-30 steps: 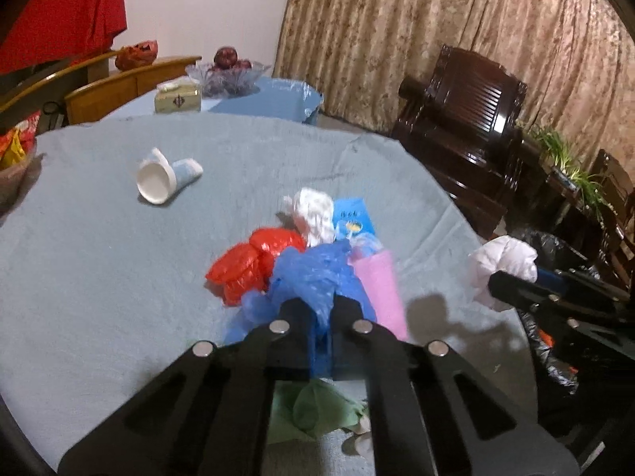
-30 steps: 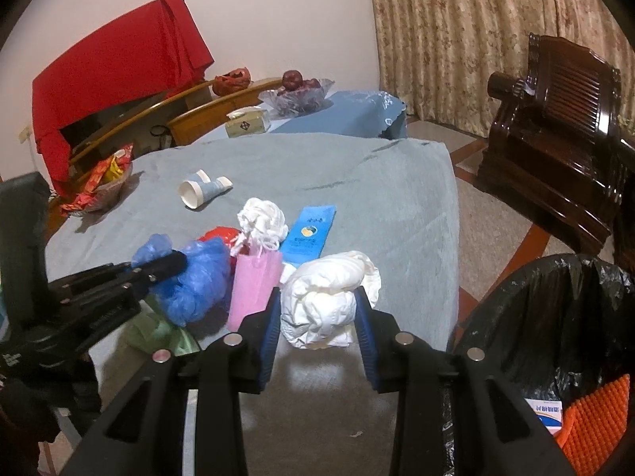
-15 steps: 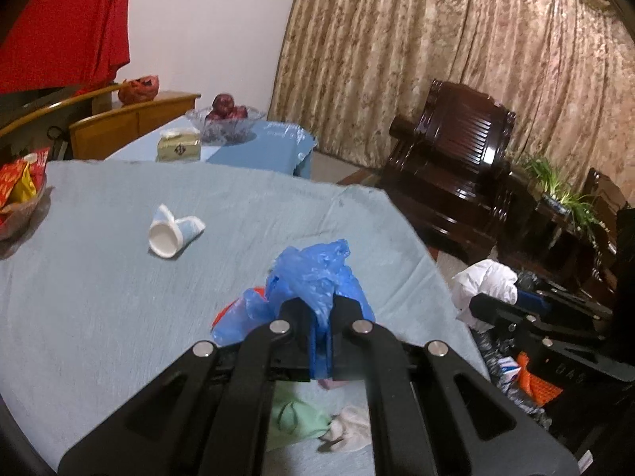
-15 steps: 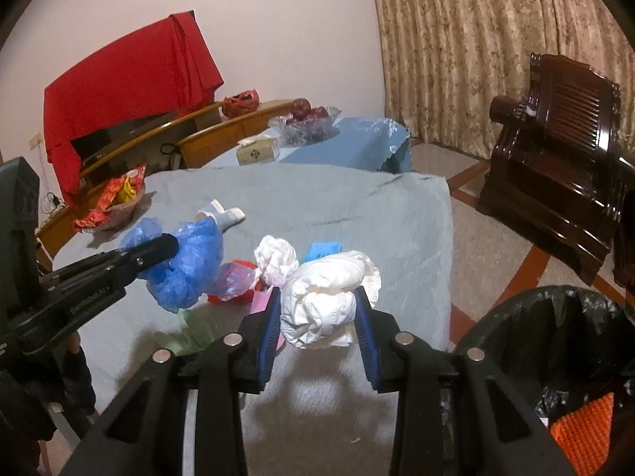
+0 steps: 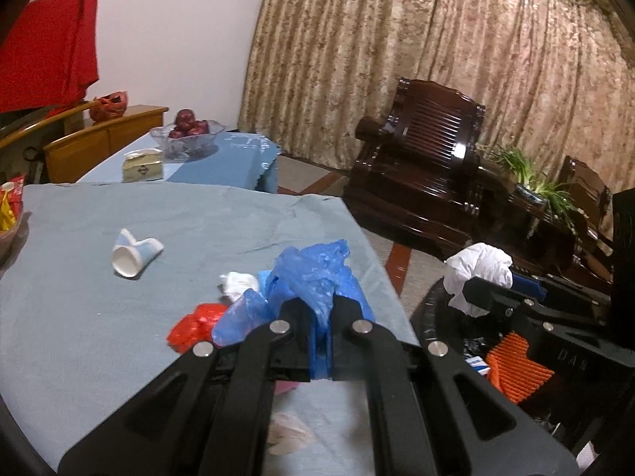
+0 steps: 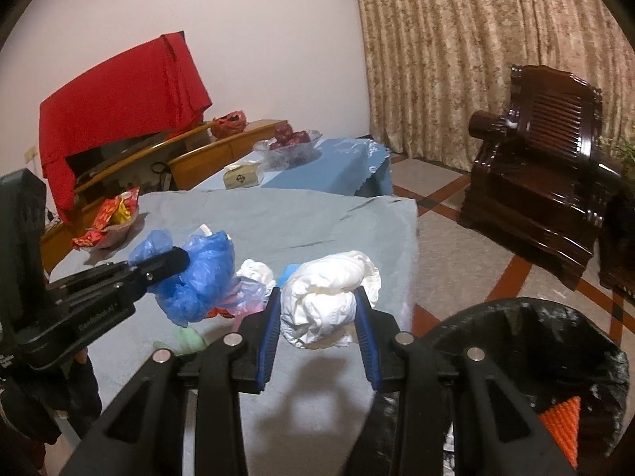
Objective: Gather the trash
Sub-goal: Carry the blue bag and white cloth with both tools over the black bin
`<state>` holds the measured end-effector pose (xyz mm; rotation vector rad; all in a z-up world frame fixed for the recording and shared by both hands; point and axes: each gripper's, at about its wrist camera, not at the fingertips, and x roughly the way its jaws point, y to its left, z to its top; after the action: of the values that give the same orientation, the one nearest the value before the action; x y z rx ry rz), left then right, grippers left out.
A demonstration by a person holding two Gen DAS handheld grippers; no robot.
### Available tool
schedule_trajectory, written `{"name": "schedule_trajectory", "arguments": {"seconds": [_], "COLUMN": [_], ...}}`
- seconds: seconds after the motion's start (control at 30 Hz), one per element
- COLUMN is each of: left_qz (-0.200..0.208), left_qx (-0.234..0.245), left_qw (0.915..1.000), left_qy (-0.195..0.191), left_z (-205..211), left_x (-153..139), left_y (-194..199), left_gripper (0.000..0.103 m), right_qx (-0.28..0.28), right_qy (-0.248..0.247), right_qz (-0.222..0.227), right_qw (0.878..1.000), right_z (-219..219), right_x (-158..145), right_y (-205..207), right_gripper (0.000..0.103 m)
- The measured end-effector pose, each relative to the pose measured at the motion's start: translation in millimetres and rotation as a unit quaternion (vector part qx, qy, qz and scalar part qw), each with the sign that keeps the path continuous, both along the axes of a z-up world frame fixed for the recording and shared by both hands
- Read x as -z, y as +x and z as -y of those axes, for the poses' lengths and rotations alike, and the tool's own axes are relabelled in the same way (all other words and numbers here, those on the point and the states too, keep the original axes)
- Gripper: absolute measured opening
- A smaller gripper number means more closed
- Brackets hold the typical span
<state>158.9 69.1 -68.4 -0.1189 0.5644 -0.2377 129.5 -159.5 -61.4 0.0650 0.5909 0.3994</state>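
Now: left gripper clamped on blue bag, right gripper pinching white wad. Carry past counter edge; release over black bin.

Both grippers have risen from the grey-blue tablecloth. The left gripper has lifted the crumpled blue plastic bag off the cloth, and the right gripper has carried the crumpled white paper wad nearer the black-lined trash bin.
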Motion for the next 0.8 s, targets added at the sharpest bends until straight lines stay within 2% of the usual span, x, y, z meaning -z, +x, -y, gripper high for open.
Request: {"name": "schedule_trajectory", "arguments": {"seconds": [0.37,0.8], "left_qz": [0.003,-0.006], "left_qx": [0.069,0.155], "left_qw": [0.9976,0.9877], "left_qy": [-0.009,-0.019], "left_z": [64.6,151.8], "left_x": [-2.8,5.6], "left_y": [-1.7,-3.1], "left_gripper": [0.002,0.002], "right_qx": [0.068,0.153], "right_qy": [-0.008,-0.019], "right_qz": [0.012,0.007], "right_qw": [0.998,0.988], "right_z": [77.4,164.8], "right_x": [-10.2,-5.4], "right_y": [-27.1,-55.6], "right_gripper": [0.035,0.035]}}
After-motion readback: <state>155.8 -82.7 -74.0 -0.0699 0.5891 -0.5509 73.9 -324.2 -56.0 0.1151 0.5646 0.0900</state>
